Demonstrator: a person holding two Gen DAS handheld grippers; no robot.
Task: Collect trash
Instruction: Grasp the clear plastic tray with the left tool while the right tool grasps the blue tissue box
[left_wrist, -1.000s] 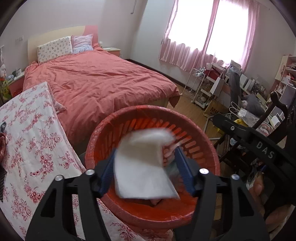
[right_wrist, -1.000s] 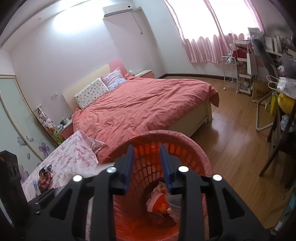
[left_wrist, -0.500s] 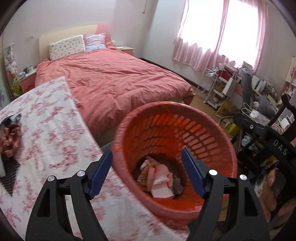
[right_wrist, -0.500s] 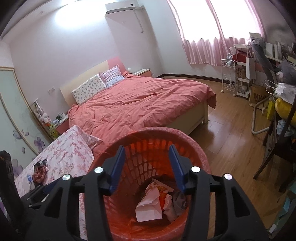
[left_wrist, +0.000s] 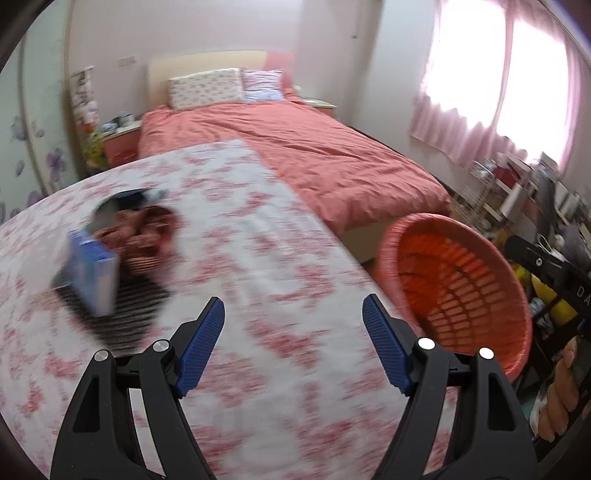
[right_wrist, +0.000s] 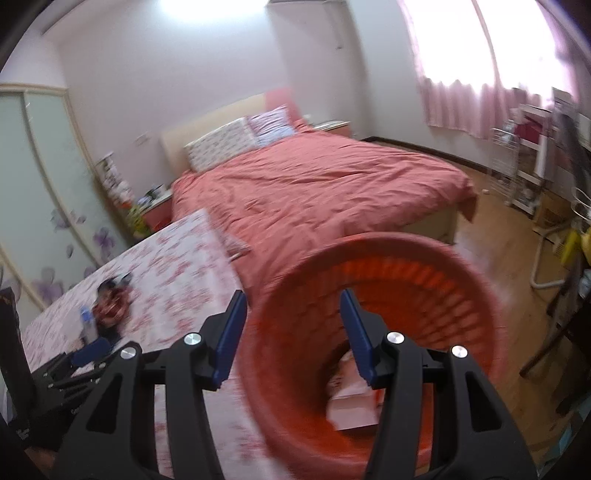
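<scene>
- Clutter, a blurred blue box (left_wrist: 90, 275) among it, lies on our desk (left_wrist: 258, 258) ahead-left of the left tool (left_wrist: 293, 314).
- Left tool released, nothing between its blue pads.
- Right tool (right_wrist: 293, 310) just widened, released, over the red basket (right_wrist: 476, 288); trash (right_wrist: 351, 402) lies inside.

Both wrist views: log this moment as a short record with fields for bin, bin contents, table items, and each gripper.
bin: orange basket beside the floral table, at the foot of the bed
bin contents: crumpled white and red paper at the bottom
table items: blue box, dark red wrapper, black striped item, all blurred
left gripper: open, nothing between fingers, jaws just opened further
right gripper: open, empty, over the basket's near rim, jaws just opened further
</scene>
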